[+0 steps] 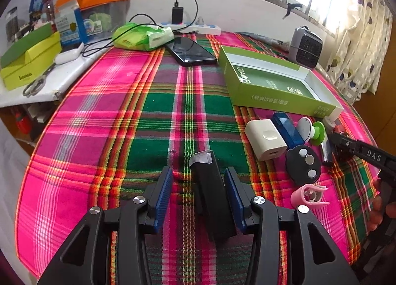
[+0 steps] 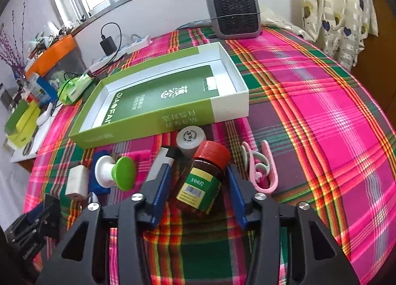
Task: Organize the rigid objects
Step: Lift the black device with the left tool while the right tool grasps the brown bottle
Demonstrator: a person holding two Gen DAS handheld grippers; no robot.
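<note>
In the right wrist view my right gripper (image 2: pixel 199 168) is closed around a brown pill bottle (image 2: pixel 198 183) with a red cap and green label. The bottle lies tilted on the plaid cloth with a blue pad against each side. Behind it lie a small white bottle (image 2: pixel 190 139) and a silver and black lighter (image 2: pixel 160 161). My left gripper (image 1: pixel 198 170) stands open around a black stick with a clear cap (image 1: pixel 210 186). The stick leans near the right pad, apart from the left one. An open green box (image 1: pixel 277 92) sits beyond.
A white charger cube (image 1: pixel 264 139), blue case (image 1: pixel 288 129), green-white knob (image 1: pixel 314 129), black key fob (image 1: pixel 303 163) and pink clip (image 1: pixel 309 196) crowd the table's right side. A phone (image 1: pixel 190 51), a tissue pack (image 1: pixel 143 37) and a small heater (image 1: pixel 305 47) stand at the back.
</note>
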